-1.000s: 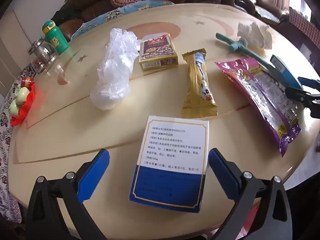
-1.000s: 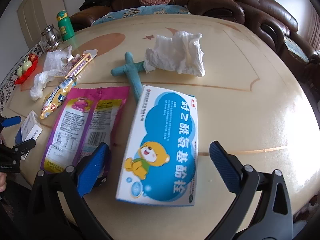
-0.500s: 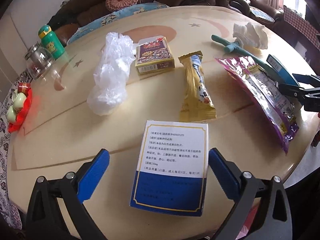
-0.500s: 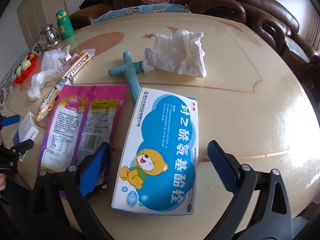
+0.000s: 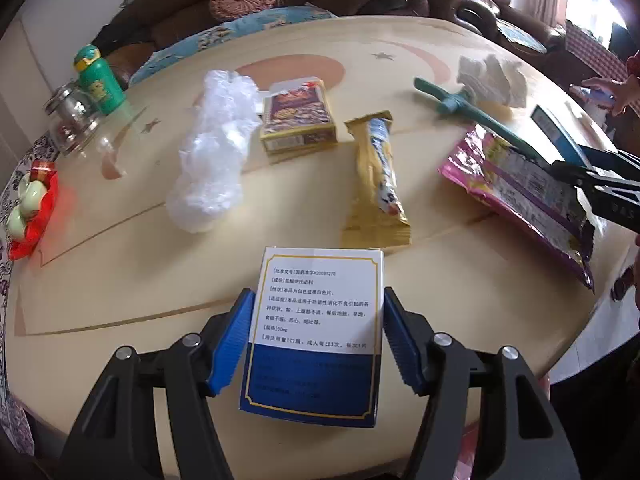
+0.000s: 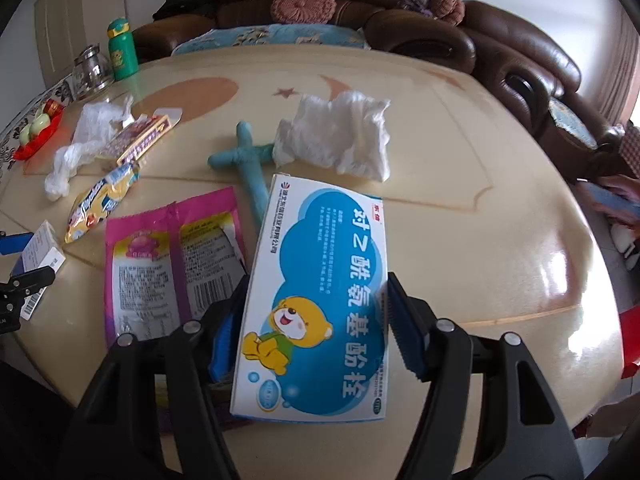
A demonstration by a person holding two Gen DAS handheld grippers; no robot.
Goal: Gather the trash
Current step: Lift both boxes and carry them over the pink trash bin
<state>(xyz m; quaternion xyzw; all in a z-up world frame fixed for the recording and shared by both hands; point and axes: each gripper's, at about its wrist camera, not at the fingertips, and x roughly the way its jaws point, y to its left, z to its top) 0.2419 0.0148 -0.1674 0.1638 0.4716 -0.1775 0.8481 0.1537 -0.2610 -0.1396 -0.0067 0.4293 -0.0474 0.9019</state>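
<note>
My left gripper (image 5: 318,336) is shut on a white and dark blue medicine box (image 5: 316,328) near the table's front edge, its blue pads pressed on both long sides. My right gripper (image 6: 316,328) is shut on a light blue bear-print box (image 6: 320,292). It also shows in the left wrist view (image 5: 560,132). On the table lie a pink snack bag (image 6: 168,264), a gold wrapper (image 5: 376,184), a crumpled clear plastic bag (image 5: 216,156), a small card box (image 5: 298,116), a teal cross-shaped stick (image 6: 250,168) and a white tissue wad (image 6: 340,136).
A green bottle (image 5: 98,80), a glass jar (image 5: 72,120) and a red dish with pale round things (image 5: 30,208) stand at the table's left rim. A brown sofa (image 6: 520,60) wraps the far side. The table (image 6: 500,208) is beige and glossy.
Both grippers have closed from wide open onto their boxes. The left is now on the white and blue box, the right on the bear-print box, which tilted slightly.
</note>
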